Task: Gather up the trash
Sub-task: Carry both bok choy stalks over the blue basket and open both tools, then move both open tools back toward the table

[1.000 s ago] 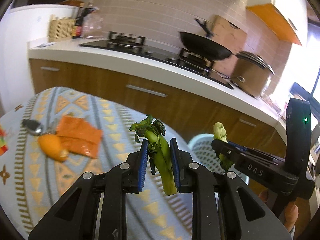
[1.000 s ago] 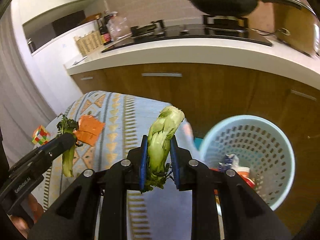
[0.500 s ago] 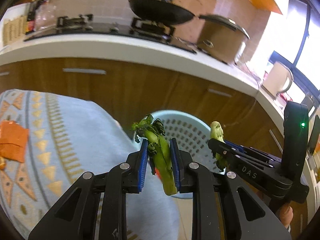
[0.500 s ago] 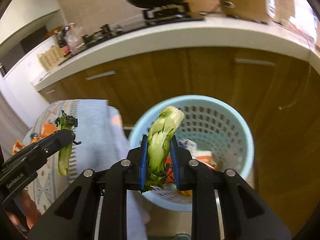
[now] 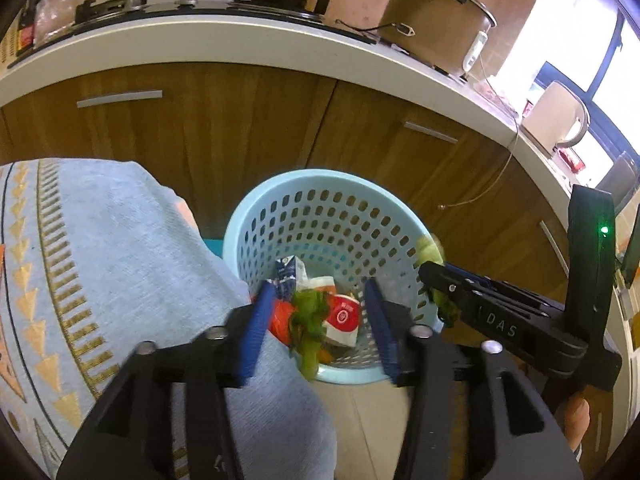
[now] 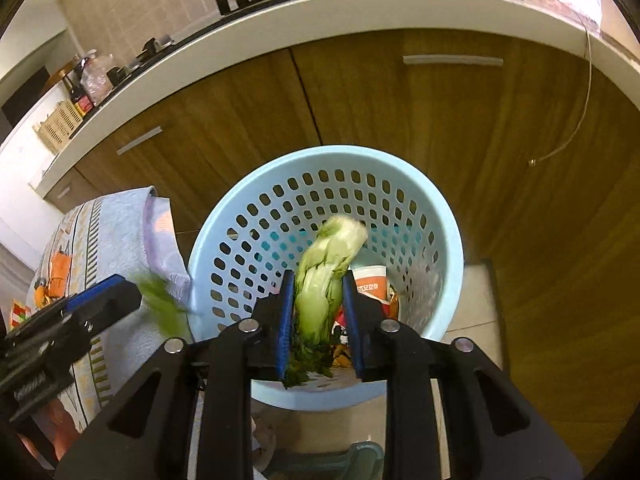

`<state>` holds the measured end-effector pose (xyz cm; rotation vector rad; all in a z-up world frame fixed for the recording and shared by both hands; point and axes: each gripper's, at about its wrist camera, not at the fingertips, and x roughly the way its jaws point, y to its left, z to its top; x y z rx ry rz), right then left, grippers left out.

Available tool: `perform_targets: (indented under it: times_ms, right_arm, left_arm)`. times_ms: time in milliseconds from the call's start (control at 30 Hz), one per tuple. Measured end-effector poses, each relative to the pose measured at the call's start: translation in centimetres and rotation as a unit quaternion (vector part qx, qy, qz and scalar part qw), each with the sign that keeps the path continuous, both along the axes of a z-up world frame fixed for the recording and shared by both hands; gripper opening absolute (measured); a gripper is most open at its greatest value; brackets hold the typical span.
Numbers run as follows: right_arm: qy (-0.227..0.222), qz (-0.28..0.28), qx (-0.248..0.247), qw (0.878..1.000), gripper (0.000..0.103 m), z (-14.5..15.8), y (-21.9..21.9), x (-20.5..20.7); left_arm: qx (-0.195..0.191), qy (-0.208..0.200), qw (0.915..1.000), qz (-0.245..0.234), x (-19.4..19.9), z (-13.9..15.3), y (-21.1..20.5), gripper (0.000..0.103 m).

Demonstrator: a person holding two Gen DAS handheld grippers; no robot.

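Both grippers hang over the pale blue perforated basket [image 5: 328, 208] that stands on the tiled floor in front of the wooden cabinet doors [image 5: 248, 120]. The left gripper [image 5: 316, 320] has just been opening: its blue pads [image 5: 256, 328] stand well apart, and the dark leafy green stalk [image 5: 308, 328] is between them but clear of both, blurred and hanging loose just ahead of the fingertips, above the rubbish already in the basket. Beyond that stalk, further along the line the gripper points, lie a small dark blue carton [image 5: 289, 273], a white wrapper with a red round mark [image 5: 342, 320] and something orange-red [image 5: 280, 318]. In the right wrist view the same stalk shows as a green smear [image 6: 162, 306] just off the tip of the left gripper, at the near left rim of the basket. The right gripper [image 6: 318, 312] has also just been easing open, but only a little; its jaws are narrow and the pale green cabbage stem [image 6: 326, 276] stands upright between the pads, filling the gap, its whitish cut end pointing away from the gripper and its dark frayed leaves trailing back below the fingers. Whether the pads still press on it I cannot tell. It sits directly over the basket's opening, with an orange-and-white packet [image 6: 370, 284] just beyond the right finger. To the left of both grippers, a light blue patterned cloth [image 5: 100, 260] drapes down beside the basket.
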<state>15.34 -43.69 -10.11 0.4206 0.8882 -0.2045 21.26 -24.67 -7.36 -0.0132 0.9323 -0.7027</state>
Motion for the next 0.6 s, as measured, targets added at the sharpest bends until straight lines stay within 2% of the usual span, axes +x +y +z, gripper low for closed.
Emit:
perform_targets:
  times_ms: [167, 600]
  right_arm:
    - [-0.007, 0.001, 0.0, 1.0, 0.039, 0.3, -0.2, -0.2]
    - [-0.03, 0.052, -0.011, 0.998, 0.04, 2.0, 3.7, 0.6]
  left_arm:
    - [-0.001, -0.001, 1.0, 0.005, 0.1, 0.2, 0.6, 0.051]
    - [-0.028, 0.0, 0.9983, 0.051, 0.1, 0.8, 4.9, 0.051]
